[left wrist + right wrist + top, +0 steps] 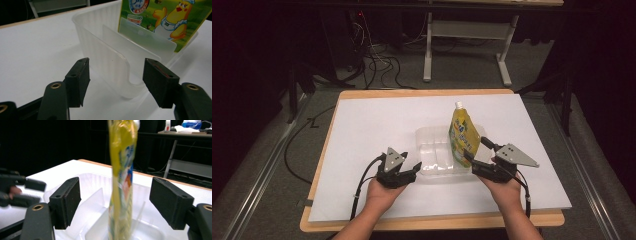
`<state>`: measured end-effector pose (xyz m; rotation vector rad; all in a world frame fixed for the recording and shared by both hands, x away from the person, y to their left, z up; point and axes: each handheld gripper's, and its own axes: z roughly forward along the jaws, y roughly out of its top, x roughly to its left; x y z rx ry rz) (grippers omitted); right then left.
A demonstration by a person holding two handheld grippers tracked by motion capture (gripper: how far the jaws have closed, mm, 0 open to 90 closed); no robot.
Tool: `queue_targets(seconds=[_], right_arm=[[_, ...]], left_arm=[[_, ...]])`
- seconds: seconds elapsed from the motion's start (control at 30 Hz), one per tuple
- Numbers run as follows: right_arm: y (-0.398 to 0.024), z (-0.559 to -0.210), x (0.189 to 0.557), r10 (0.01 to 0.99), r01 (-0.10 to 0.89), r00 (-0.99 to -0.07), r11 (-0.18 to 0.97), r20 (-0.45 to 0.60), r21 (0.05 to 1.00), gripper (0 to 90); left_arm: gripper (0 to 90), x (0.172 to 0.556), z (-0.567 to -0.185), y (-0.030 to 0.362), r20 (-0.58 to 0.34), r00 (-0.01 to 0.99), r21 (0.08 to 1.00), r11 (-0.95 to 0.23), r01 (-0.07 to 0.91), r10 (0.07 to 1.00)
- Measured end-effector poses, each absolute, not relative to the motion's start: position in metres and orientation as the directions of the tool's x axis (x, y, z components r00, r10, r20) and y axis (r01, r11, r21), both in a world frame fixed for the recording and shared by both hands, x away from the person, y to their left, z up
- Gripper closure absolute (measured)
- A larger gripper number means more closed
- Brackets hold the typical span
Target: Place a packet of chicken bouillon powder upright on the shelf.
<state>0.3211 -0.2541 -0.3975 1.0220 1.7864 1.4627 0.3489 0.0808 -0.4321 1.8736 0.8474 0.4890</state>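
1. The yellow pouch (pixel 463 134) stands upright in the right-hand compartment of the clear plastic tray (pixel 432 137), its white cap (pixel 459 105) at the top; its long axis runs straight up, and from the right gripper view it is seen edge-on, a thin band rising between the jaws.
2. The right gripper (pixel 478 154) is the nearer one by far; the pouch sits just ahead of it, between its two jaws, which stand wide apart and press on nothing; a gap shows on each side of the pouch, so it stands on its own, leaning on nothing I can make out.
3. The left gripper (pixel 404 170) lies at the tray's near left corner; its jaws are likewise spread, the rounded corner of the tray between them but untouched as far as the left gripper view shows; the pouch lies beyond, across the tray's inner divider (pixel 140 41).
4. My reading: the pouch has been set in place and both grippers are letting go; the next move is likely a straight retreat toward the person, and the right one must pull back along its own line so neither pad brushes the thin pouch and tips it.
5. Room: the white sheet (pixel 377 125) is bare to left and near side; the table edge (pixel 432 221) lies close behind both hands, so the retreat is short.
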Motion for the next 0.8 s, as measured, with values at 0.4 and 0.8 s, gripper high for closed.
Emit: queue_targets(seconds=[0.4,0.8], right_arm=[[-0.369,-0.422,0.305,0.964,0.25,-0.264,0.039,0.03,0.967,29.1],[-0.377,-0.432,0.306,0.963,0.288,-0.255,-0.009,0.086,0.958,29.0]], left_arm=[[37.7,0.361,-0.449,0.18,0.107,0.537,0.847,-0.36,0.392,0.837],[34.9,0.368,-0.45,0.176,-0.054,0.496,0.855,-0.217,0.471,0.866]])
